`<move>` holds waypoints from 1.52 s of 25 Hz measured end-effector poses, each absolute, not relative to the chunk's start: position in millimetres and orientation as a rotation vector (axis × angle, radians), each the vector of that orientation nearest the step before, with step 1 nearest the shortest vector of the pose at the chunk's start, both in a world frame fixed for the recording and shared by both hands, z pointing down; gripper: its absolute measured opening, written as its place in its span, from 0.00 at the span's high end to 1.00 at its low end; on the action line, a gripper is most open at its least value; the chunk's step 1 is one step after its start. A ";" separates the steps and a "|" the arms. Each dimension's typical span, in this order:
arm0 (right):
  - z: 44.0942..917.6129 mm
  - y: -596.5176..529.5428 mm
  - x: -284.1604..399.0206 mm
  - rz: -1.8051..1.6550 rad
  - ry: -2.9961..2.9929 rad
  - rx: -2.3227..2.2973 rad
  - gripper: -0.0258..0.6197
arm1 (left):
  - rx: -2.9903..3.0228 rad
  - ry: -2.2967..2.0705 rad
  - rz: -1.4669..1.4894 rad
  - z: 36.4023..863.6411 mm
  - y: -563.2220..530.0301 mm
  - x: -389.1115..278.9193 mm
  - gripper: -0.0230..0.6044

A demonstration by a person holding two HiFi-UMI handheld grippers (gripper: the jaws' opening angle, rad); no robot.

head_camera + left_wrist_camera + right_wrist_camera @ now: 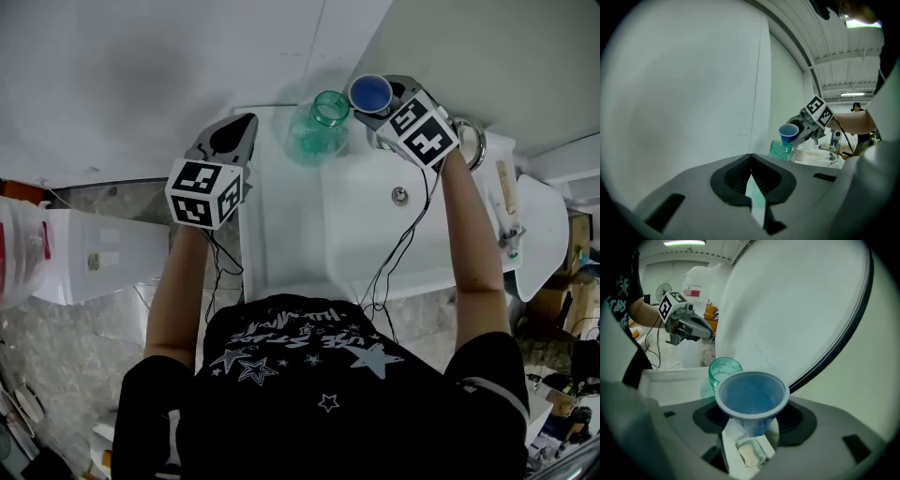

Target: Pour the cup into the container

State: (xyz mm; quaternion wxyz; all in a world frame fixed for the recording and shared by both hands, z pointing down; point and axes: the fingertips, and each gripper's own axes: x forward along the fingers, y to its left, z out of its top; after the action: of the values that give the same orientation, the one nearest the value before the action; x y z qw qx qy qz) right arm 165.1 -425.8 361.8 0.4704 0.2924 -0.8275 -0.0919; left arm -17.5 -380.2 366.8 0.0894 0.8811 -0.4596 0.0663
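Observation:
A blue paper cup (370, 92) (752, 397) (788, 132) is clamped between the jaws of my right gripper (377, 105) (751, 427), held by its lower body with the mouth facing up. It hangs just right of and slightly above the mouth of a green glass jar (319, 127) (723, 370) (781, 150), which stands on the white counter (281, 225) by the wall. I cannot tell what is inside the cup. My left gripper (242, 131) (751, 161) hovers left of the jar, its jaws together with nothing between them.
A white sink basin (375, 234) with a drain (399, 195) lies right of the jar. A white plastic bin (56, 255) stands at the far left. A light wall rises just behind the counter. Cables hang from both grippers.

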 end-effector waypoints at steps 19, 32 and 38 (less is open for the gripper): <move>357.7 -431.4 155.4 -0.395 -1.889 0.638 0.53 | 2.626 -1.361 0.173 363.9 -382.6 -16.9 0.95; 360.0 -433.1 153.5 -0.471 -1.812 0.623 0.53 | 2.622 -1.355 0.167 366.8 -380.6 -16.8 0.95; 359.1 -434.2 154.3 -0.497 -1.787 0.620 0.53 | 2.622 -1.356 0.160 365.6 -380.1 -18.1 0.95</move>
State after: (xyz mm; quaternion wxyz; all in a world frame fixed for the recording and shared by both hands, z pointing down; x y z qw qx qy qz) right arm 154.3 -434.2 359.1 0.5590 0.2628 -0.7576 -0.2108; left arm -18.1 -380.1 365.6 0.0928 0.8831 -0.4568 0.0537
